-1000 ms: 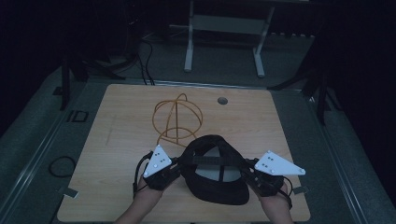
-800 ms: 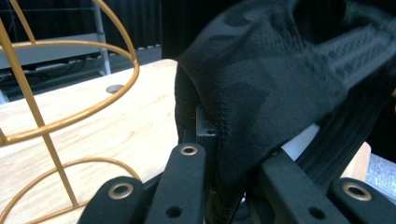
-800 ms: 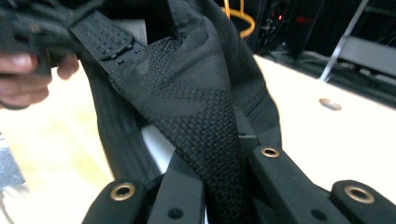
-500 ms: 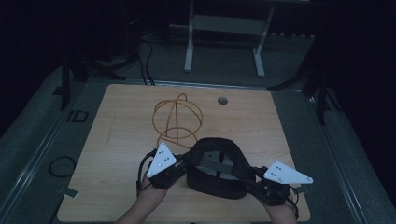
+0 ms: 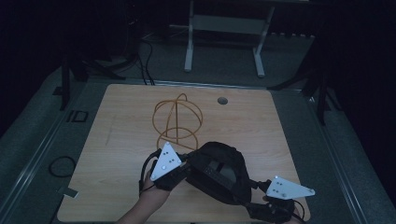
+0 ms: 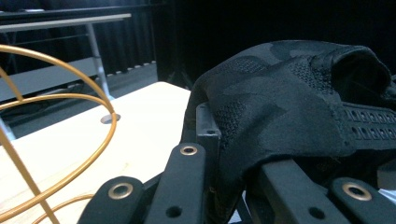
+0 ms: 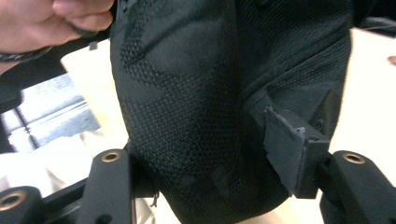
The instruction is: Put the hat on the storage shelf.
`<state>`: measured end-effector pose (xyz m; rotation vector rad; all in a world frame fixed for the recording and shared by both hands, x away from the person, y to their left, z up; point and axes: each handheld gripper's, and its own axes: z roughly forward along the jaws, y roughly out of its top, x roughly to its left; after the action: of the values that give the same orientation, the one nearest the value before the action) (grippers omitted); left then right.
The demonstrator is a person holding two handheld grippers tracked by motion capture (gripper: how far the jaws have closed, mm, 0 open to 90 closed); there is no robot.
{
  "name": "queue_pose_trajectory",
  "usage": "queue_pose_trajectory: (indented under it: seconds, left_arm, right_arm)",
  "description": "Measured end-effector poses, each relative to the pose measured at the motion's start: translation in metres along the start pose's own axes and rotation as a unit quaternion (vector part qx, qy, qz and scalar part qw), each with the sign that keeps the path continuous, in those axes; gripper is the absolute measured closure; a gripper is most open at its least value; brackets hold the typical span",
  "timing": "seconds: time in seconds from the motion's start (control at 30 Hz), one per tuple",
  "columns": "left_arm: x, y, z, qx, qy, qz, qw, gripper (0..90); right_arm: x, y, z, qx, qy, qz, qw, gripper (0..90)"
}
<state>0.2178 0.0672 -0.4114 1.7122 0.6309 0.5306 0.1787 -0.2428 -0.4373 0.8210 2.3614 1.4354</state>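
Note:
A black mesh cap point(image 5: 219, 170) hangs just above the front of the wooden table point(image 5: 116, 135), held between both grippers. At the cap's left edge, my left gripper point(image 5: 187, 169) is shut on the fabric; in the left gripper view the cap point(image 6: 289, 102) drapes over its jaws point(image 6: 229, 158). Low at the cap's right, near the table's front edge, my right gripper point(image 5: 254, 201) is also clamped on it. In the right gripper view the cap point(image 7: 196, 93) bulges between the two jaws point(image 7: 210, 163). A gold wire stand point(image 5: 177, 119) rises behind the cap.
A round grommet hole point(image 5: 222, 100) sits at the table's back middle. The gold wire stand point(image 6: 56, 130) curves close by at the left of the left gripper view. A hand point(image 7: 56, 23) grips the other gripper. A metal frame point(image 5: 224, 28) stands beyond the table, and a cable loop point(image 5: 60, 165) lies on the floor.
My right gripper has dropped toward the front edge, pulling the cap's right side down and tilting it. The left gripper has stayed nearly in place.

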Motion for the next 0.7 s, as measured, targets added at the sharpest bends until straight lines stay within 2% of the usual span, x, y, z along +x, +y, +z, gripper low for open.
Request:
queue_pose_trajectory:
  seconds: [0.07, 0.13, 0.17, 0.2, 0.3, 0.4, 0.43, 0.47, 0.5, 0.53, 0.57, 0.6, 0.63, 0.67, 0.7]
  left_arm:
    - [0.001, 0.002, -0.002, -0.002, -0.002, -0.005, 1.0, 87.9]
    - [0.002, 0.005, -0.006, -0.011, -0.004, -0.006, 0.9999, 87.8]
    - [0.002, 0.005, -0.006, -0.011, -0.004, -0.006, 0.9999, 87.8]
    - [0.002, 0.006, -0.008, -0.011, -0.004, -0.004, 0.9999, 87.9]
    - [0.002, 0.007, -0.011, -0.015, -0.011, 0.005, 0.9998, 87.8]
    - [0.007, 0.009, -0.013, -0.015, -0.029, 0.013, 0.9994, 87.8]
    - [0.009, 0.009, -0.013, -0.015, -0.045, 0.016, 0.9987, 87.8]
    - [0.01, 0.009, -0.014, -0.017, -0.05, 0.022, 0.9983, 87.7]
    - [0.012, 0.009, -0.014, -0.016, -0.063, 0.025, 0.9975, 87.7]
    - [0.014, 0.009, -0.014, -0.016, -0.075, 0.036, 0.9964, 87.7]
    - [0.014, 0.009, -0.014, -0.016, -0.075, 0.036, 0.9964, 87.7]
    - [0.015, 0.009, -0.015, -0.015, -0.089, 0.037, 0.9952, 87.7]
    - [0.016, 0.009, -0.015, -0.017, -0.097, 0.042, 0.9942, 87.7]
    - [0.016, 0.01, -0.016, -0.019, -0.1, 0.046, 0.9937, 87.7]
    - [0.018, 0.01, -0.016, -0.023, -0.115, 0.047, 0.992, 87.7]
  right_arm:
    - [0.003, -0.005, -0.001, 0.011, 0.016, -0.005, 0.9998, 33.8]
    - [0.003, -0.008, -0.003, 0.012, 0.033, -0.005, 0.9994, 32.9]
    - [0.003, -0.008, -0.003, 0.012, 0.033, -0.005, 0.9994, 32.9]
    - [0.001, -0.012, -0.007, 0.009, 0.048, -0.007, 0.9988, 32.4]
    - [-0.001, -0.015, -0.013, 0.01, 0.06, -0.014, 0.9981, 32.8]
    - [-0.008, -0.016, -0.029, 0.002, 0.044, -0.033, 0.9985, 35.9]
    - [-0.008, -0.016, -0.029, 0.002, 0.044, -0.033, 0.9985, 35.9]
    - [-0.01, -0.014, -0.032, 0.0, 0.038, -0.039, 0.9985, 37.4]
    - [-0.013, -0.013, -0.035, 0.0, 0.032, -0.045, 0.9985, 37.4]
    - [-0.017, -0.007, -0.038, -0.002, 0.021, -0.055, 0.9982, 37.9]
    - [-0.017, -0.007, -0.038, -0.002, 0.021, -0.055, 0.9982, 37.9]
    - [-0.019, -0.004, -0.039, -0.002, 0.015, -0.062, 0.998, 38.1]
    - [-0.021, 0.003, -0.039, -0.006, 0.0, -0.079, 0.9969, 40.2]
    - [-0.021, 0.008, -0.039, -0.008, -0.002, -0.088, 0.9961, 41.2]
    - [-0.021, 0.008, -0.039, -0.008, -0.002, -0.088, 0.9961, 41.2]
